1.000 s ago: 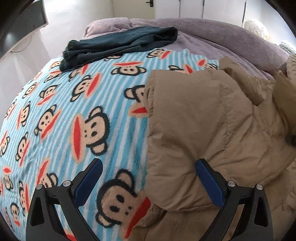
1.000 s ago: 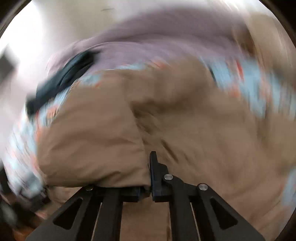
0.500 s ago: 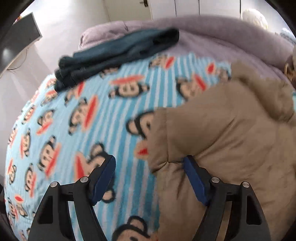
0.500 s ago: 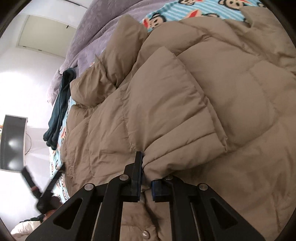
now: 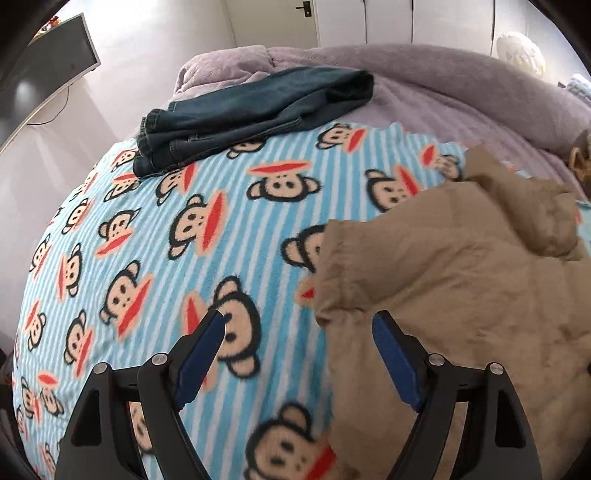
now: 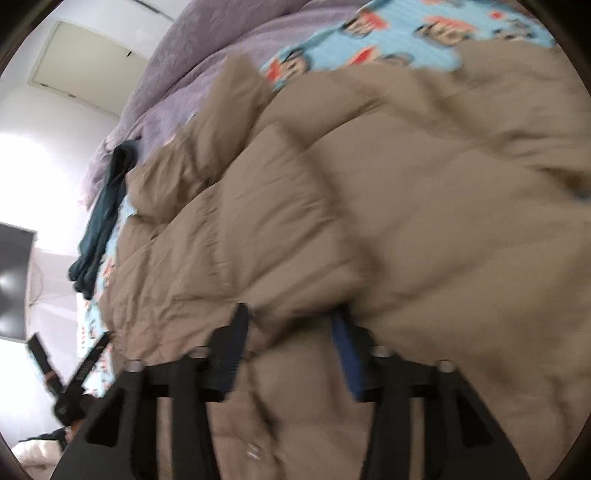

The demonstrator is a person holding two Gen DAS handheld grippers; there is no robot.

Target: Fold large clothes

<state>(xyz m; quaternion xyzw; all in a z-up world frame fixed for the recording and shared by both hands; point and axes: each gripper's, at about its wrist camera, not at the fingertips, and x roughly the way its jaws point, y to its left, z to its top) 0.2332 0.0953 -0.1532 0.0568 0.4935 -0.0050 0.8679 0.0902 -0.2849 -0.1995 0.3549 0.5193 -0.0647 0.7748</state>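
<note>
On the bed, seen from the left wrist camera, a tan puffer jacket (image 5: 461,295) lies over the right part of a blue striped blanket with monkey faces (image 5: 177,236). The left gripper (image 5: 297,343) hangs above the jacket's left edge with its jaws wide apart; they have just been opening a little. Its right blue pad (image 5: 391,358) is over the jacket and its left pad (image 5: 201,354) is over the blanket, so the corner of the jacket lies between them, but neither pad presses on it. Folded dark jeans (image 5: 251,110) rest at the far side of the blanket, partly on a purple bedspread (image 5: 461,88), well apart from the jacket. A dark screen (image 5: 44,74) stands at the upper left beside the white wall.

From the right wrist camera, which is blurred, the puffer jacket (image 6: 369,206) fills most of the view. One quilted sleeve (image 6: 251,236) is laid across the body of the jacket, and its cuff end reaches down between the fingers of the right gripper (image 6: 291,339). Those jaws have just been opening and now stand apart; the cuff sits between them but the pads do not squeeze it. Near the bottom edge a small metal snap (image 6: 255,452) shows on the jacket. The jeans (image 6: 103,221) appear as a dark strip at the left, next to the monkey blanket (image 6: 424,33) and the purple bedspread (image 6: 192,55). The left gripper (image 6: 66,373) shows at the lower left.
</note>
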